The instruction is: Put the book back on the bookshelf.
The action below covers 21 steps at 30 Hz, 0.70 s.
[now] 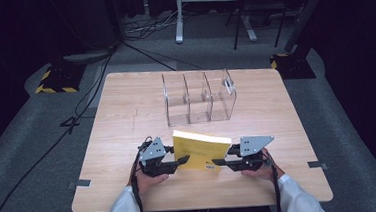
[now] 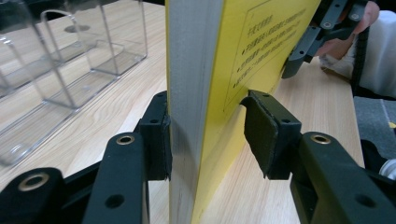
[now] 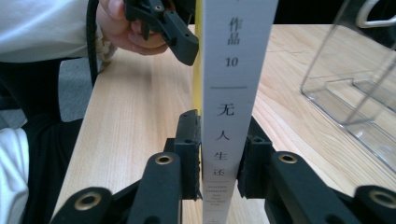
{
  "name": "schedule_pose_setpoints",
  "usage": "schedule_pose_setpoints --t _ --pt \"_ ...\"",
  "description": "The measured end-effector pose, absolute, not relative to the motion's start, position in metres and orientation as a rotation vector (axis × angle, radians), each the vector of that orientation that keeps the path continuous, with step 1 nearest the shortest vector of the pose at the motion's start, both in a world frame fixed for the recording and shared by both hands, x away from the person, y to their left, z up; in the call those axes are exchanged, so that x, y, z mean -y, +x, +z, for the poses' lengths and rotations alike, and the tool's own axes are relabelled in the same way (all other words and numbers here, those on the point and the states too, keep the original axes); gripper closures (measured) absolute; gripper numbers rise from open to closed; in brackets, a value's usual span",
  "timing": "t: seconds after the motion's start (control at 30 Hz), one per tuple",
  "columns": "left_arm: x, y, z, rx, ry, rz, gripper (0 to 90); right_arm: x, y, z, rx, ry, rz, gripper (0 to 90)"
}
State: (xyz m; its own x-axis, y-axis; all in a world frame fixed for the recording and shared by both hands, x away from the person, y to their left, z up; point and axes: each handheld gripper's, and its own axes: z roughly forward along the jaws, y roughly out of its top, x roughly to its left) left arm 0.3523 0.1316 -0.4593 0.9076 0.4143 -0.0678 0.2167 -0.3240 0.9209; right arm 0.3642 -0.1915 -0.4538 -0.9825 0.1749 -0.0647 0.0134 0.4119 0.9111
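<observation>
Yellow book (image 1: 201, 150) is held upright on its edge on the worktop (image 1: 126, 115), near the person's side, between the two grippers. The right gripper (image 3: 219, 154) is clamped on the white spine end, both of its fingers (image 3: 189, 149) pressed against the covers. The left gripper (image 2: 208, 135) straddles the page-edge end: one pad is seen against the cover on one side, while the other finger (image 2: 266, 135) stands slightly apart from the yellow cover, so no firm clamp is shown there. A clear acrylic organiser (image 1: 200, 97) with several compartments is seen farther back on the worktop, well apart from the book.
</observation>
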Motion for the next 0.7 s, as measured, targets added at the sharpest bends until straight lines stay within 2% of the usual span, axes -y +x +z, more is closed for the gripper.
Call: schedule_pose_setpoints --t 0.13,0.33,0.43,0.53,0.7 --pt "-0.121 0.359 -0.46 -0.448 1.907 0.19 58.9 0.203 0.365 -0.455 -2.481 0.214 1.624 73.8" --pt "-0.096 0.362 -0.46 -0.38 1.926 0.16 62.8 0.212 0.368 -0.454 -2.444 0.262 1.703 64.3" --pt "-0.085 0.362 -0.459 -0.404 1.949 0.212 58.2 0.214 0.369 -0.456 -2.428 0.26 1.661 71.2" --pt "-0.086 0.361 -0.461 -0.455 2.023 0.292 53.9 0.217 0.371 -0.456 -2.435 0.256 1.67 73.6" --pt "-0.099 0.354 -0.463 -0.505 2.085 0.338 48.3 0.217 0.37 -0.456 -2.433 0.267 1.671 74.8"
